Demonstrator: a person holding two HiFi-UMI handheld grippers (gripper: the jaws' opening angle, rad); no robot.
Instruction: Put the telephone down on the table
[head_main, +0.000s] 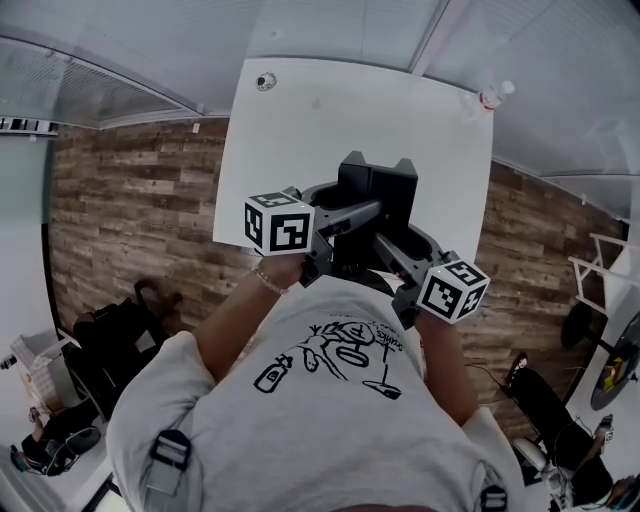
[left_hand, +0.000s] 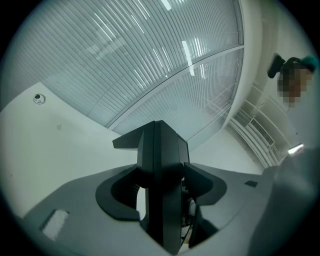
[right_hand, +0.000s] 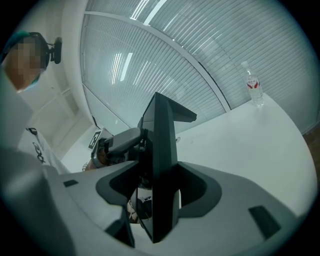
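The telephone is a matte black, hard-edged body with two angular upright lobes. It is positioned over the near edge of the smooth white table; contact with the tabletop cannot be determined. The left gripper clamps it from the left and the right gripper from the right. Each pair of jaws is part-way apart and pressed onto a flat dark panel seen edge-on. A clear plastic bottle with a red label stands at the table's far right corner; its fill level is not discernible. The floor is wood-grain plank.
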